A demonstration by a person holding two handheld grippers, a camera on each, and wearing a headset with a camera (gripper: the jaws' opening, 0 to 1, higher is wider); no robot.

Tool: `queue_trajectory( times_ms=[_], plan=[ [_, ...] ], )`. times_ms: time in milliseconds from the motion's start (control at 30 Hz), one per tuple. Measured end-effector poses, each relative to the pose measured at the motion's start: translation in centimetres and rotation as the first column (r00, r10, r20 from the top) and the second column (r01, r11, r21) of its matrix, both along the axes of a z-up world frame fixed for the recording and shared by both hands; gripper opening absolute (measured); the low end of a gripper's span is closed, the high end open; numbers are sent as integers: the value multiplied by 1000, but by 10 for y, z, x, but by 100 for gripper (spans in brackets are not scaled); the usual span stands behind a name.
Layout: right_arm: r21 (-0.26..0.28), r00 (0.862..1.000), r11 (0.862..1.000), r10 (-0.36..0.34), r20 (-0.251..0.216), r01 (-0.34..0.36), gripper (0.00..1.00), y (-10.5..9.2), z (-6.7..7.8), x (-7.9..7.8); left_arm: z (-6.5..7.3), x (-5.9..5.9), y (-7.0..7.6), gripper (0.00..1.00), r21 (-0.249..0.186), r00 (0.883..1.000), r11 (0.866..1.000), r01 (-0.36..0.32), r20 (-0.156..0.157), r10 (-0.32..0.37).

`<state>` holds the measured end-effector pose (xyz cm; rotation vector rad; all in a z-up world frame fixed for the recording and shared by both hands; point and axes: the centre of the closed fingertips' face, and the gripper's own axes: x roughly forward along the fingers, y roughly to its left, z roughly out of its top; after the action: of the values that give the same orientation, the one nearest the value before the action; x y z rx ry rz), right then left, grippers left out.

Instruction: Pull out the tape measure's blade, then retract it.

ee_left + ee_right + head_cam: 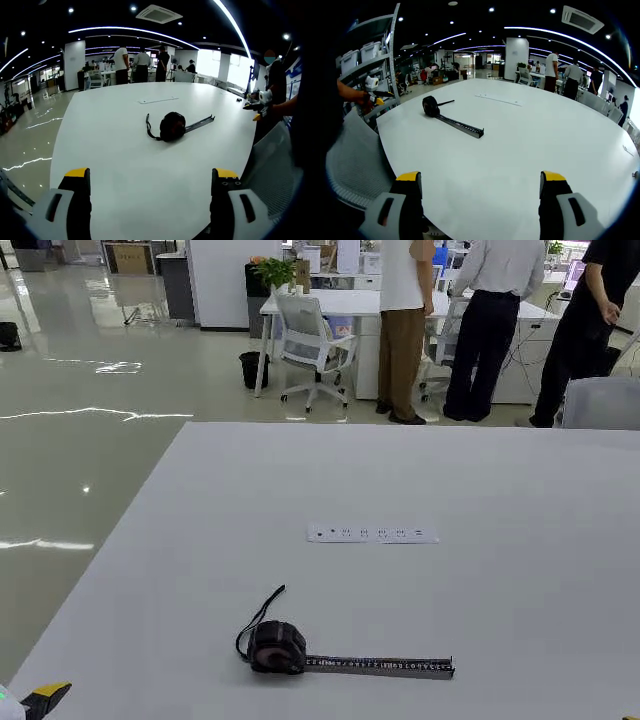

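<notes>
Left gripper point(151, 173): released, both yellow-tipped jaws spread wide, nothing between them. Right gripper point(480, 176): same, jaws wide apart and empty. Both are held over the near edge of the white table point(480, 600), clear of it. In the head view a yellow-and-black gripper tip point(45, 698) shows at the lower left corner; side cannot be told.

Tape measure point(277, 647): dark round case, lying on the table near its front edge, well apart from both grippers. From the left gripper view it sits ahead, about centre point(172, 126); from the right gripper view it lies ahead and to the left point(430, 106). The blade point(380, 666) is pulled out, flat on the surface, its marked face up. A black wrist strap point(262, 612) curls off the far side of the case.

Surface: plain, matt white. 1 flat white socket strip point(372, 534) lies beyond the tape measure.

Room: open office, glossy pale floor point(90, 390), ceiling strip lights. 3 people point(404, 330) stand at a white desk point(345, 305) beyond the table, with a white swivel chair point(310, 345) and a dark bin point(252, 370) just beside it.
</notes>
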<state>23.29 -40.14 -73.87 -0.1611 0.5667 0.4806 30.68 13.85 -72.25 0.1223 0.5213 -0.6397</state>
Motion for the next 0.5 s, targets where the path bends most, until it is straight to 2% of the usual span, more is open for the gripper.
queue_trajectory(
  times_ms=[100,200,333,500],
  plan=[
    [-5,1000,1000,7,-6,-7,100,2,-2,-1,2,2,-2,99,-8,1000,1000,8,16,-7],
    [-8,1000,1000,10,-9,-10,100,4,-3,-4,3,2,-5,99,-15,1000,1000,16,11,-16],
    [-9,1000,1000,10,-10,-10,100,4,-3,-4,1,5,-5,99,0,1000,1000,21,10,-21],
    [-9,1000,1000,8,-15,-8,100,4,-5,-5,2,7,-6,99,-2,1000,1000,25,8,-25]
  ],
)
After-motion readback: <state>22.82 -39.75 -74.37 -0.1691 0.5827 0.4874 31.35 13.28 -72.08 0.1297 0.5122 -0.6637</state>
